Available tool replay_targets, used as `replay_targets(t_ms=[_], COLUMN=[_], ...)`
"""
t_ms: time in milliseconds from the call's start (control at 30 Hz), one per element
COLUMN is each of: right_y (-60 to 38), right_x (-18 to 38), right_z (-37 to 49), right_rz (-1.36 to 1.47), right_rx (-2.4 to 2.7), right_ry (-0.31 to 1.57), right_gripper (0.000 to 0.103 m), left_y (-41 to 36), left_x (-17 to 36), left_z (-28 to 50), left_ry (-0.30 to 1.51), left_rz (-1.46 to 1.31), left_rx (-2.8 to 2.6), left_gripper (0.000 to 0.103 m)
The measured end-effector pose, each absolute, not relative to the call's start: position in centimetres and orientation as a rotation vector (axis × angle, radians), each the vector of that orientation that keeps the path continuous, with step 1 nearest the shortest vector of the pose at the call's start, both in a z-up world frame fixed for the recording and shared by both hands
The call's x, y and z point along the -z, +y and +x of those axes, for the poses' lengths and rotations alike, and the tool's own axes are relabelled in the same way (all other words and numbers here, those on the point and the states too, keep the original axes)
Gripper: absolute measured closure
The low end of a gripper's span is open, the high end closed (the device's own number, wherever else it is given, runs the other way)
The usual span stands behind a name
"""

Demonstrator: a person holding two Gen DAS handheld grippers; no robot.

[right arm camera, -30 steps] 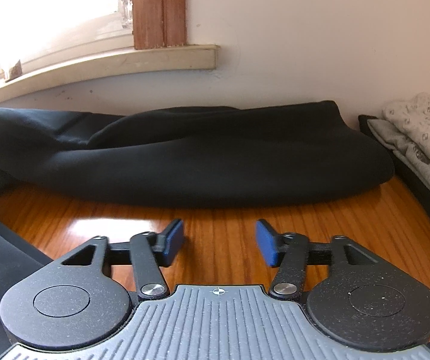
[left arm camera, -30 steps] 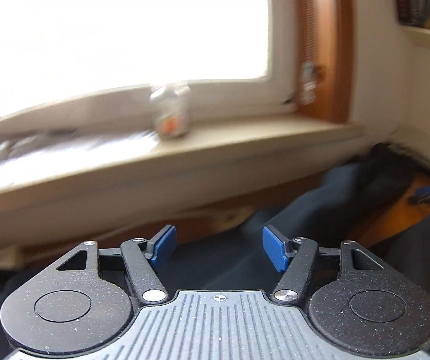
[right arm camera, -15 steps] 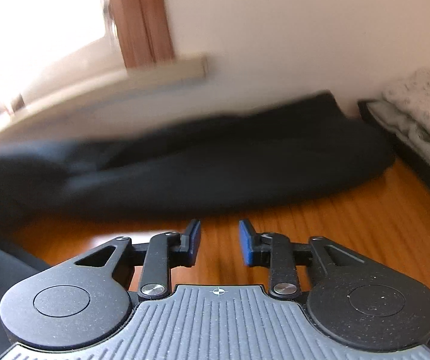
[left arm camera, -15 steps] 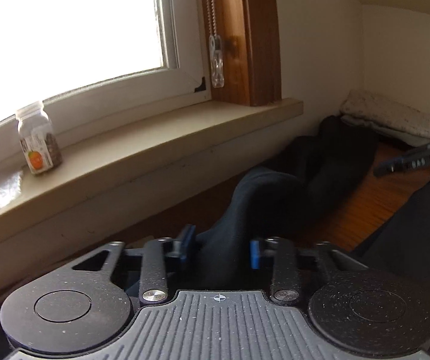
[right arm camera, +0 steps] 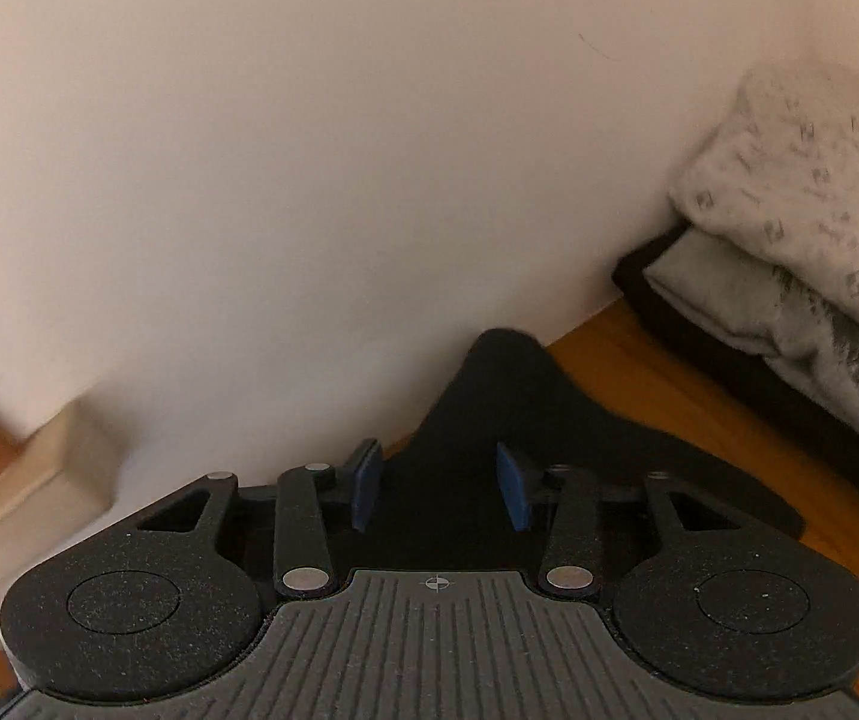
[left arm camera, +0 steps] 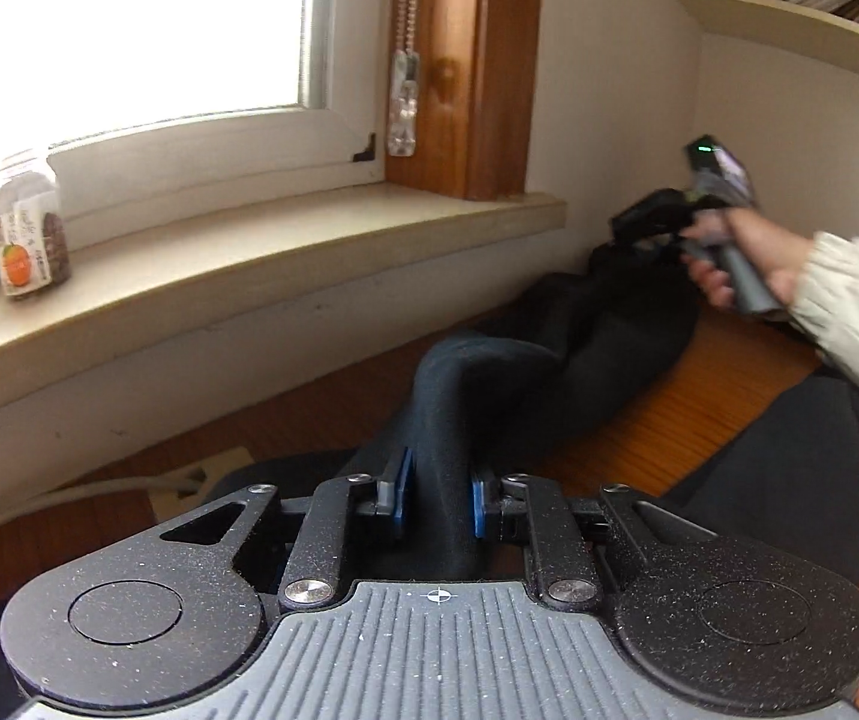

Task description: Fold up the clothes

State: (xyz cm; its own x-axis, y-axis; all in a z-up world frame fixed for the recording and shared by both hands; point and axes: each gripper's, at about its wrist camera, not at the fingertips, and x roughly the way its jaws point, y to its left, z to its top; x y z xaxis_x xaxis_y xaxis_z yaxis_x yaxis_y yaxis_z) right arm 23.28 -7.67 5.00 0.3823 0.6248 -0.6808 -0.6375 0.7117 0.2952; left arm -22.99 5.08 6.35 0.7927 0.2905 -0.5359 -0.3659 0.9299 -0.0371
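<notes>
Left wrist view: the left gripper (left arm camera: 436, 495) is closing, pads pinching a ridge of the dark garment (left arm camera: 549, 372) draped along the wooden table (left arm camera: 699, 396) below the windowsill (left arm camera: 285, 252). Right wrist view: the right gripper (right arm camera: 440, 489) is opening, garment end (right arm camera: 507, 414) between its spread pads.

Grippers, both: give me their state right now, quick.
Left gripper: jaws closing, pads pinching a fold of the dark garment.
Right gripper: jaws opening, dark cloth lying between the pads, not clamped.
</notes>
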Motion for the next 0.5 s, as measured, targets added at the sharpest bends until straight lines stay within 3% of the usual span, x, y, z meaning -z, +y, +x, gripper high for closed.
replay_targets(t_ms=[100, 167, 333, 500], right_y=[-7.2, -7.7, -11.2, -12.6], right_x=[-4.1, -4.0, -7.6, -15.7], right_z=[23.9, 24.2, 24.0, 22.7], right_rz=[-0.041, -0.015, 0.137, 0.183], right_rx=[-0.763, -0.772, -0.826, -0.921], right_ry=[0.872, 0.877, 0.754, 0.503], right_gripper=[0.064, 0.093, 0.096, 0.096], left_y=[5.0, 5.0, 5.3, 5.6], left_x=[-6.3, -6.3, -7.4, -11.4], left_z=[-23.0, -23.1, -23.6, -24.5], left_ry=[0.553, 0.551, 0.508, 0.419], left_rz=[-0.135, -0.132, -0.138, -0.091], left_rx=[-0.337, -0.334, -0.353, -0.408], left_gripper=[0.086, 0.086, 0.091, 0.092])
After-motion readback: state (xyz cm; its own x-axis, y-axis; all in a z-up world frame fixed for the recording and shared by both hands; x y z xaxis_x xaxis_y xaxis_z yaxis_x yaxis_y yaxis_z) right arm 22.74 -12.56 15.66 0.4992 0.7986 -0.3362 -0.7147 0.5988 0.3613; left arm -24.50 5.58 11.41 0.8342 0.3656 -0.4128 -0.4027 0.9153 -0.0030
